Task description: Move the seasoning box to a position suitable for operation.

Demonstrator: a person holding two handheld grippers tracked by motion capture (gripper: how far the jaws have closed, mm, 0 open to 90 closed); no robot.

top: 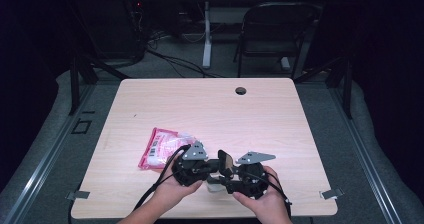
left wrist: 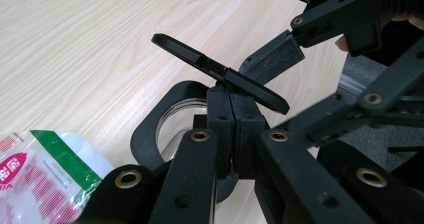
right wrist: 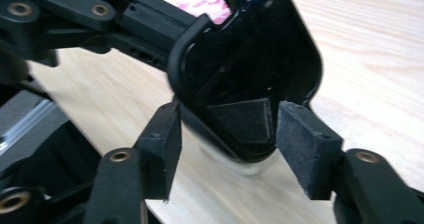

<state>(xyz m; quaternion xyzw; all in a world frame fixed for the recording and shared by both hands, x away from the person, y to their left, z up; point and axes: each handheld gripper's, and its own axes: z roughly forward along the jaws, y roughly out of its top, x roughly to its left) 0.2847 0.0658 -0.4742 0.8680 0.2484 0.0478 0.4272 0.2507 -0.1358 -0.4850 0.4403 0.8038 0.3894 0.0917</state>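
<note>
A flat black plastic lid-like piece is clamped edgewise in the left tongs, whose jaws are pressed together on it. It is held just above a clear glass jar with a black looped handle, which stands on the light wooden table — near the front edge. The right tongs are spread wide around the piece's lower rim, pads not pressing. A pink-and-white plastic packet lies left of the jar.

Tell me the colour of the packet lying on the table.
Pink-red and white with a green stripe: packet, best in the left gripper view.
</note>
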